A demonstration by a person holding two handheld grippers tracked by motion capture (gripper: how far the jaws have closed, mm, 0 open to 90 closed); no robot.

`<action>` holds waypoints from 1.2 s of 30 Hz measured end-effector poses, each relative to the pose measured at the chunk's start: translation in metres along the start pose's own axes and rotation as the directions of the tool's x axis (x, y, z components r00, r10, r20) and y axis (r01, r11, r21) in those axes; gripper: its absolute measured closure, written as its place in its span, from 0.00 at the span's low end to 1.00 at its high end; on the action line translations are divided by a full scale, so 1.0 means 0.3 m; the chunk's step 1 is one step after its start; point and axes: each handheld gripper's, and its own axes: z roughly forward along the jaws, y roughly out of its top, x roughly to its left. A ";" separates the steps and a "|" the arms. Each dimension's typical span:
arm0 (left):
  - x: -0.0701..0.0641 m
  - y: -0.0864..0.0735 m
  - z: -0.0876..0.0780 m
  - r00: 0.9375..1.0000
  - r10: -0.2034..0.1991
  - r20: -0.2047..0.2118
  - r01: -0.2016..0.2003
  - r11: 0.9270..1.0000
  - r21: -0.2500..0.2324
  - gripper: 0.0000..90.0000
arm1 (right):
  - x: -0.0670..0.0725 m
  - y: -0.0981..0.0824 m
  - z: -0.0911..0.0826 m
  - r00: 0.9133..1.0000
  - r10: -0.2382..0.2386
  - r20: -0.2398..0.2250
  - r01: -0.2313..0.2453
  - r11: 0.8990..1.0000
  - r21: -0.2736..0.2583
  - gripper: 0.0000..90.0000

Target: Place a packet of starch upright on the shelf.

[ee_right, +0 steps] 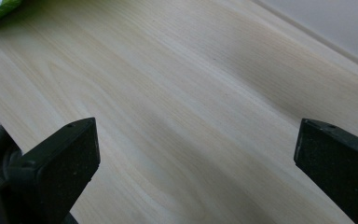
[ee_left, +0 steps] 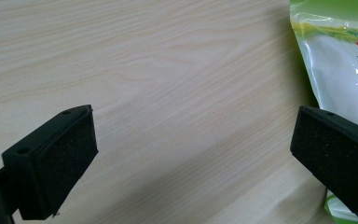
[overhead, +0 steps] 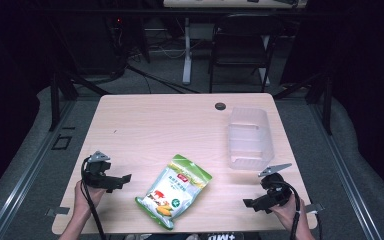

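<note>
Table (overhead: 145, 125) (pouch (overhead: 174, 191), clear bin (overhead: 249, 137))

Light wood-grain rectangular surface (overhead: 145, 125), small dark round grommet (overhead: 220, 106) near its far edge. Black metal folding chair (overhead: 241, 42) stands behind, on grey carpeted floor (overhead: 25, 165). White desk leg (overhead: 186, 50) left of the chair, dark cables on the floor beside it. Surroundings dark.

The print on the snack bag (overhead: 174, 190) is reading too small in the high view; the left gripper view's edge is cutting the bag off, and one jaw is covering its lower part
</note>
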 end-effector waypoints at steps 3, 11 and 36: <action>0.004 -0.002 -0.003 1.000 -0.001 0.003 0.001 1.000 -0.001 0.00 | 0.002 0.003 0.004 1.000 0.000 0.005 0.000 1.000 0.002 0.00; 0.004 -0.008 -0.006 1.000 -0.005 0.012 0.005 1.000 -0.003 0.00 | 0.008 0.010 0.010 1.000 -0.003 -0.020 0.003 1.000 0.020 0.00; -0.004 -0.006 0.005 1.000 -0.007 0.007 0.007 1.000 0.017 0.01 | 0.174 0.257 0.196 0.965 -0.097 -0.245 0.111 0.993 0.040 0.04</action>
